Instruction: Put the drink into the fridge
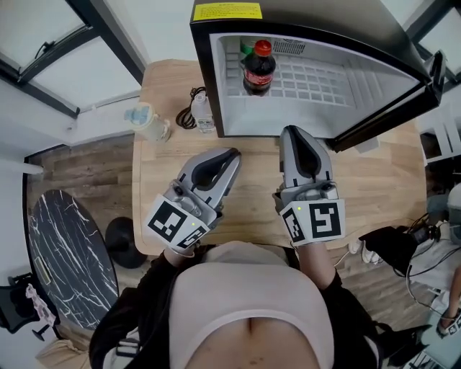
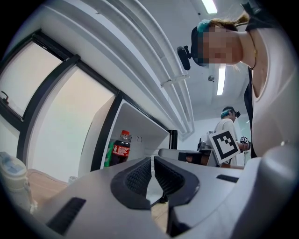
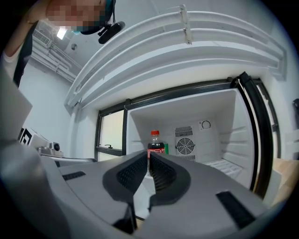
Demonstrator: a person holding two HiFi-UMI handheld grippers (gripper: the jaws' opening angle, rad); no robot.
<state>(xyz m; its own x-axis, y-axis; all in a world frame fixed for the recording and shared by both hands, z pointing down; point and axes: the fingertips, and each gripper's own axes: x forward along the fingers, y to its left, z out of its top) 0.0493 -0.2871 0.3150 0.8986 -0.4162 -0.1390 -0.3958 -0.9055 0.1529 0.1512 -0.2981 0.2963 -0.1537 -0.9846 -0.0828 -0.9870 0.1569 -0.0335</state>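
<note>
The drink, a cola bottle [image 1: 258, 68] with a red cap, stands upright on the white shelf inside the open mini fridge [image 1: 302, 18], near its back left. It also shows in the left gripper view as the cola bottle [image 2: 121, 149] and straight ahead in the right gripper view as the cola bottle [image 3: 154, 142]. My left gripper [image 1: 232, 155] hovers over the table in front of the fridge, shut and empty [image 2: 153, 161]. My right gripper [image 1: 292, 133] sits at the fridge opening, its jaws closed together with nothing between them [image 3: 148, 156], well short of the bottle.
The fridge door [image 1: 403, 97] hangs open to the right. A green container [image 3: 166, 148] stands behind the cola. On the wooden table [image 1: 374, 187], left of the fridge, are a small clear bottle [image 1: 204, 114], a black cable [image 1: 187, 117] and a pale cup [image 1: 148, 122]. Another person [image 2: 229, 128] stands farther off.
</note>
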